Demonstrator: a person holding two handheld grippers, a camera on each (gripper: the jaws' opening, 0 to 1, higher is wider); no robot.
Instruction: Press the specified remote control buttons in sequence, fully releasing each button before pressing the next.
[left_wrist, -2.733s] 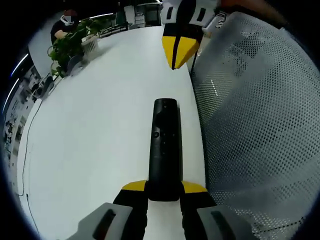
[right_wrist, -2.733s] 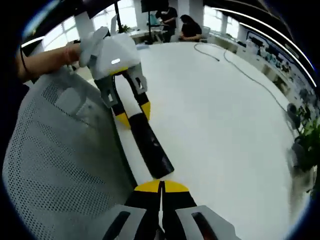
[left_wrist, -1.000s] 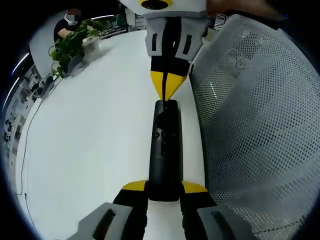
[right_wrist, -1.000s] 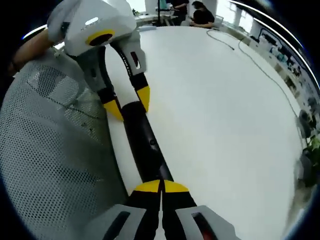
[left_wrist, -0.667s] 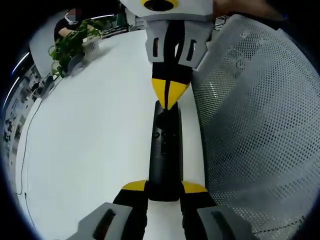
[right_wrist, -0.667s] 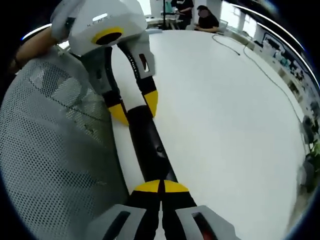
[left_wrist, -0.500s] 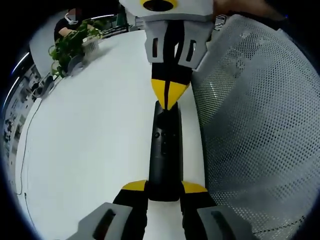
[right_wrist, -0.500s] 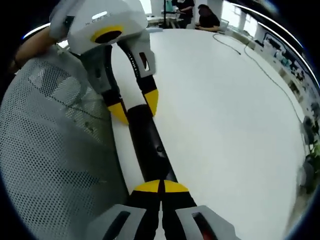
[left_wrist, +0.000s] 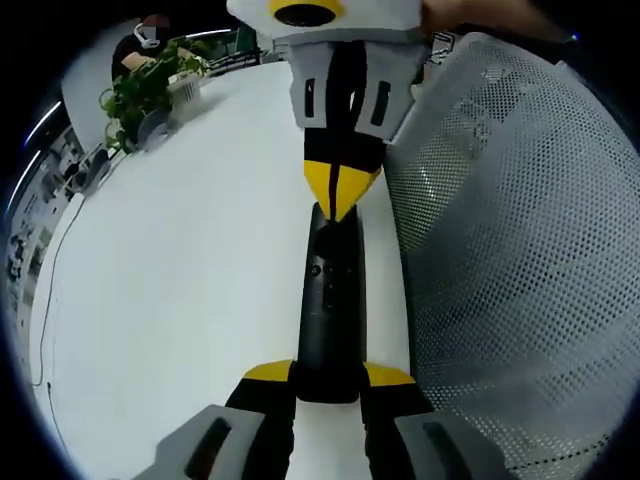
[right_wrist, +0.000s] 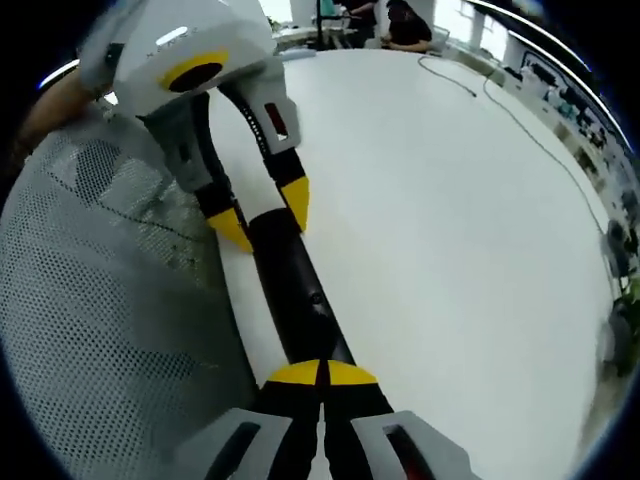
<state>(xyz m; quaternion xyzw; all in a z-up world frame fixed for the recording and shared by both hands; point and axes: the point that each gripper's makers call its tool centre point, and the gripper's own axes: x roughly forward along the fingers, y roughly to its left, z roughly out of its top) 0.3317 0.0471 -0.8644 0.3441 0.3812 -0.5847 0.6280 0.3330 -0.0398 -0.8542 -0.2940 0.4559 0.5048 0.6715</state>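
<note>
The black remote (left_wrist: 330, 300) lies flat on the white worktop (left_wrist: 180, 260), close along the edge beside a grey mesh chair back (left_wrist: 510, 250). In the left gripper view the left gripper (left_wrist: 328, 376) pinches the remote's near end between its yellow-tipped fingers, at 6 o'clock, and the remote runs away toward 12. The right gripper (left_wrist: 340, 196) comes in from 12 o'clock with its fingers pressed together into one point, resting on or just above the remote's far end; in the right gripper view the same closed tip (right_wrist: 322, 377) sits at 6 o'clock over the remote (right_wrist: 292, 290), with the left gripper (right_wrist: 265, 215) holding the other end at 11. To press well, I judge the left grip should stay firm so the remote cannot skid, while the closed tip goes straight down on one button, then lifts fully clear before the next. A slanted push risks catching a neighbouring button.
</note>
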